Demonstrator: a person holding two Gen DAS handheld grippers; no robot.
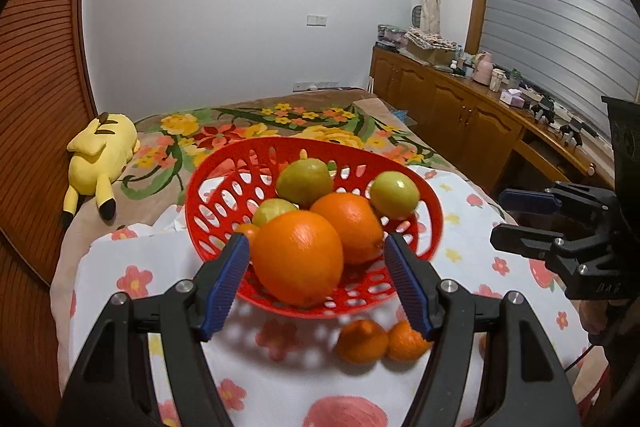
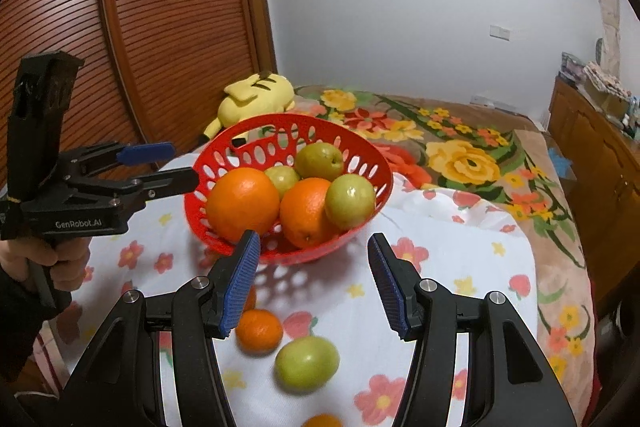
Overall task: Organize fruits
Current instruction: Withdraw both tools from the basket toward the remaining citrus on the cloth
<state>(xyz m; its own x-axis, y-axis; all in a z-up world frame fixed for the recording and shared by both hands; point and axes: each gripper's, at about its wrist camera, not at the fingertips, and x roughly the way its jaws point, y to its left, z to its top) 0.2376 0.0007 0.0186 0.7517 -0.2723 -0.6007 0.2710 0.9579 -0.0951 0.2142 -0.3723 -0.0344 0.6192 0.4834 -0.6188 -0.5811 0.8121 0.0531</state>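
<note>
We hold the left gripper (image 1: 316,283) and right gripper (image 2: 314,285) open and empty, near the red basket (image 2: 352,147) of oranges (image 2: 243,203) on the floral cloth (image 2: 460,259).

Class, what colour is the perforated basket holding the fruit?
Red. The basket shows best in the right wrist view.

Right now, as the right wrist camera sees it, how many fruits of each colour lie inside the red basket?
In the red basket:
Oranges: 2
Green fruits: 3
Total: 5
</note>
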